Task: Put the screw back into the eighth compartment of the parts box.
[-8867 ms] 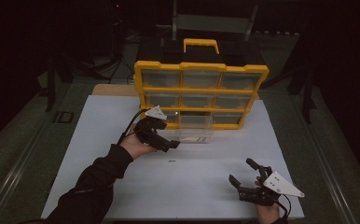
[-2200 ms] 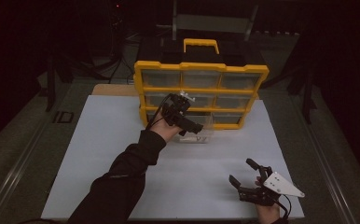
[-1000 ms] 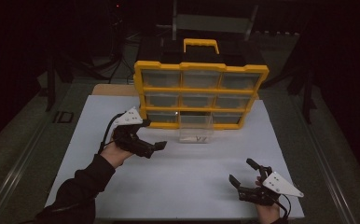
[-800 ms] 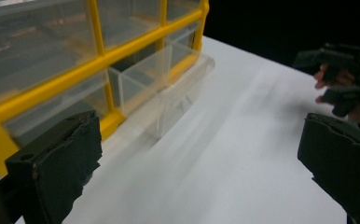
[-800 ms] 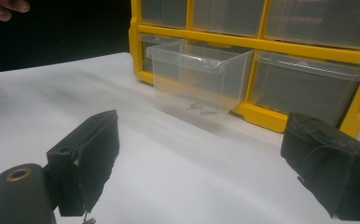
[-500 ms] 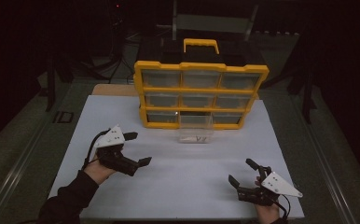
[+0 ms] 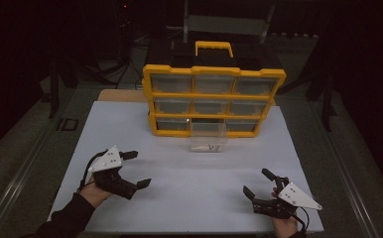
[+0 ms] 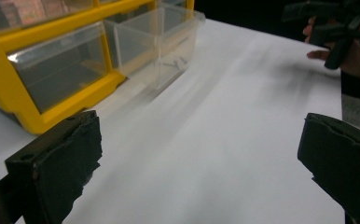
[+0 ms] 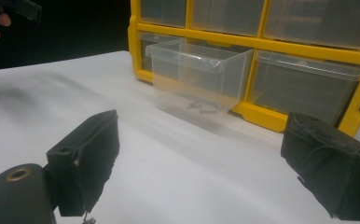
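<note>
**Both claws spread and empty, clear drawer pulled out ahead**

My left gripper point(image 7: 132, 169) rests on the white table point(image 7: 214, 183), its jaws spread wide with nothing between them. In the left gripper view the two black pads stand far apart, and bare table shows in the gap. My right gripper point(image 7: 259, 186) sits on the table too, likewise spread and empty.

The landmark is the yellow drawer cabinet point(image 7: 213, 101), standing upright at the far side of the table. A clear drawer point(image 7: 208, 136) juts out of the middle slot of its bottom row, toward me. A few small dark pieces lie on the drawer floor point(image 9: 201, 106); I cannot tell what they are.

Measured from that drawer, both grippers lie well in front of it, near my edge of the table. The left gripper sits off to the drawer's left, the right gripper off to its right. Neither touches it.

The drawer's long axis runs front to back, out of the cabinet toward me. I judge the left gripper slightly nearer to it. Any push or pull would need to follow that front-to-back line, or the drawer may jam in its slot.
</note>
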Tool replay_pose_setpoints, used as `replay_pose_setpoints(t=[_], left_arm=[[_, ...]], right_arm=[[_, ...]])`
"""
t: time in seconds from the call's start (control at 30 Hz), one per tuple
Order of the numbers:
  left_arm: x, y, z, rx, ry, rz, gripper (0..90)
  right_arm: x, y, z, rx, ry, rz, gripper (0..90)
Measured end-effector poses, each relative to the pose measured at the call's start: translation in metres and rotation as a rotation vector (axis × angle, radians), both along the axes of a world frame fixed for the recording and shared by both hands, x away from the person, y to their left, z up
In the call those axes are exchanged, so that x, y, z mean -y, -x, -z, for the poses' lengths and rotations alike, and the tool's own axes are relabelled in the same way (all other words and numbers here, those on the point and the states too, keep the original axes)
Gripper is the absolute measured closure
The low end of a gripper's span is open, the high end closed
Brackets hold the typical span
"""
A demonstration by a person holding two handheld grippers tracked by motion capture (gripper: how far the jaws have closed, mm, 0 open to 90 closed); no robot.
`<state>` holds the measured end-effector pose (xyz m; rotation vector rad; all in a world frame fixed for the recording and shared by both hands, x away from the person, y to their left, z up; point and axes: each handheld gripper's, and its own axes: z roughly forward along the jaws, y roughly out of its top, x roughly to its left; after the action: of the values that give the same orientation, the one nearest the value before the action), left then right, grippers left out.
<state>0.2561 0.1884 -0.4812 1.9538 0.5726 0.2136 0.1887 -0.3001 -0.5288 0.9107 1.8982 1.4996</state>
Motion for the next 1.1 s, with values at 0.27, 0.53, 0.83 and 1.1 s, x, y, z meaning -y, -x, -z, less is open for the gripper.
replay_pose_setpoints(t=[0.27, 0.53, 0.83, 1.1], left_arm=[[-0.009, 0.007, 0.015, 0.01, 0.011, 0.014, 0.0], [-0.019, 0.014, 0.029, 0.004, 0.032, 0.018, 0.0], [-0.032, 0.021, 0.04, -0.002, 0.058, 0.014, 0.0], [-0.042, 0.024, 0.052, -0.022, 0.057, -0.028, 0.0]], right_arm=[[0.0, 0.0, 0.0, -0.001, -0.001, -0.001, 11.5], [0.0, 0.0, 0.0, 0.0, 0.001, -0.002, 11.5], [-0.001, 0.0, 0.0, 0.003, 0.008, -0.004, 11.5], [-0.002, 0.0, 0.0, 0.002, 0.009, -0.007, 11.5]])
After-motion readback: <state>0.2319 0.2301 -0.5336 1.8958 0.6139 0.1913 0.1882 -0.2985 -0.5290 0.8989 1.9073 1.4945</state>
